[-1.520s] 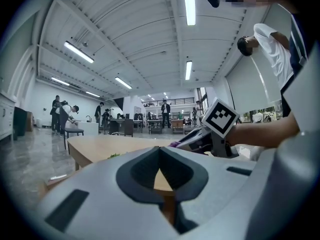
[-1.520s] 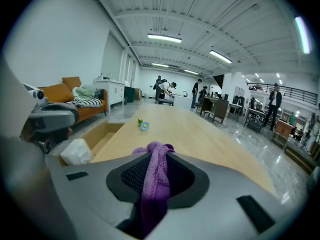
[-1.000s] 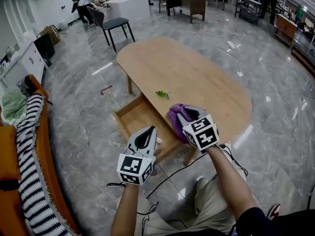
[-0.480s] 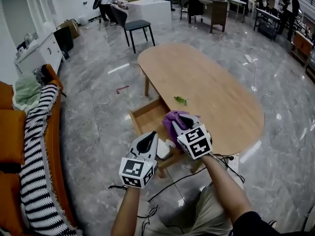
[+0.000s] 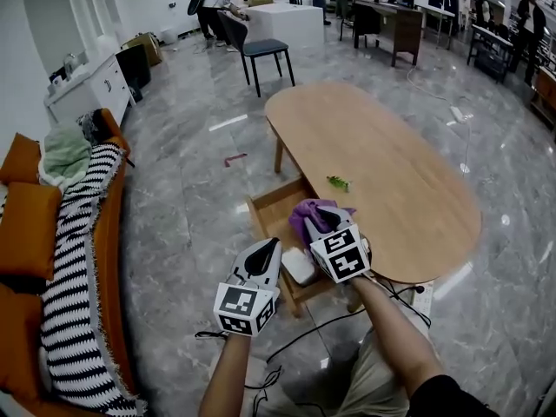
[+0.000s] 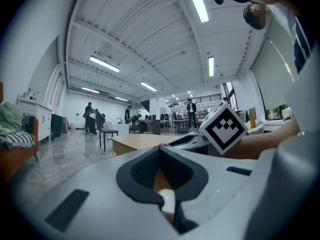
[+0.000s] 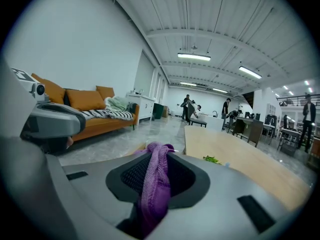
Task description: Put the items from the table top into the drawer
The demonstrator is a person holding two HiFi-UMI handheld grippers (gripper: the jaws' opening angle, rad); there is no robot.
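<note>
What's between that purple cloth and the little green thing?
Nothing: in the head view, only bare table top lies between the purple cloth and the green thing.

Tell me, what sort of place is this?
Probably a large open work hall with a mock living corner: an orange fabric sofa, an oval wooden table, and brown work desks behind.

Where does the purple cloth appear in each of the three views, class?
Head view: purple cloth at centre, in the jaws of the right gripper, over the open drawer.
Left gripper view: only a purple sliver of cloth, centre.
Right gripper view: cloth lower centre, between the jaws.
Shared landmark: the wooden table.
</note>
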